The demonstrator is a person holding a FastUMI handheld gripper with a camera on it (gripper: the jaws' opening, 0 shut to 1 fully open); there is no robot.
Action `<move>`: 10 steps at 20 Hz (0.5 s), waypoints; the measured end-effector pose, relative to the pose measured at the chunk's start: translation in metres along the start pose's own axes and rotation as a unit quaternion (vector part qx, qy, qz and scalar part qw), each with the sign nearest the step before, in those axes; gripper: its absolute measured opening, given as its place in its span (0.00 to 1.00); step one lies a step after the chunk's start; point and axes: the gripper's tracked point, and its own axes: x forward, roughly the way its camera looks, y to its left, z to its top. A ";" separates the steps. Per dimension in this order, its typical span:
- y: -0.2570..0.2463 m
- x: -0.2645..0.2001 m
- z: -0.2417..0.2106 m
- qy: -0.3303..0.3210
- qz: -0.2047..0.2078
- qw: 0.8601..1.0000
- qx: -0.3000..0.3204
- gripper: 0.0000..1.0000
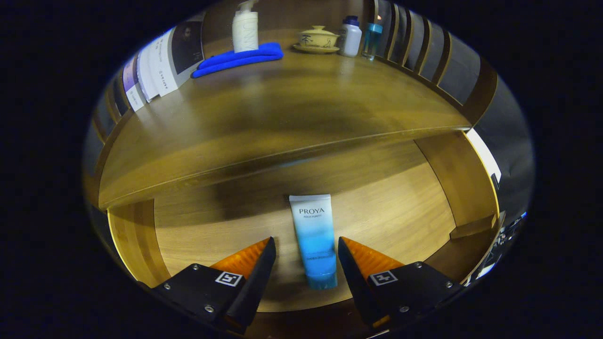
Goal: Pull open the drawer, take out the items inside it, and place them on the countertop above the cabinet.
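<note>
1. Since the drawer (301, 226) is already pulled open, the job now is to pick up the blue and white tube (314, 240) that lies flat on its wooden floor.
2. The gripper (306, 252) is wide open, and the tube lies between its two fingers with a gap on each side. Neither finger touches it yet.
3. To do this well, I think the gripper should go lower, so the fingers sit beside the fat middle of the tube and not over its top.
4. Keep the tube in the middle, so both fingers meet it together. If one gets there first, the tube may slide away.
5. Squeeze gently. The tube looks soft and smooth, so it may squash or slip.
6. Lift it straight up first, so it does not bump the edge of the countertop (282, 122) hanging over the drawer.
7. There is bare wood on the countertop in front of the folded blue cloth (240, 59), the pump bottle (245, 30) and the lidded bowl (318, 37). That looks like a good spot to put it down.
</note>
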 end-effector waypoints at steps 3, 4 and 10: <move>-0.004 0.005 -0.005 0.017 -0.002 1.000 0.020 0.79; -0.006 0.007 -0.008 0.025 -0.004 0.999 0.029 0.78; -0.004 0.013 -0.011 0.028 0.004 0.999 0.045 0.58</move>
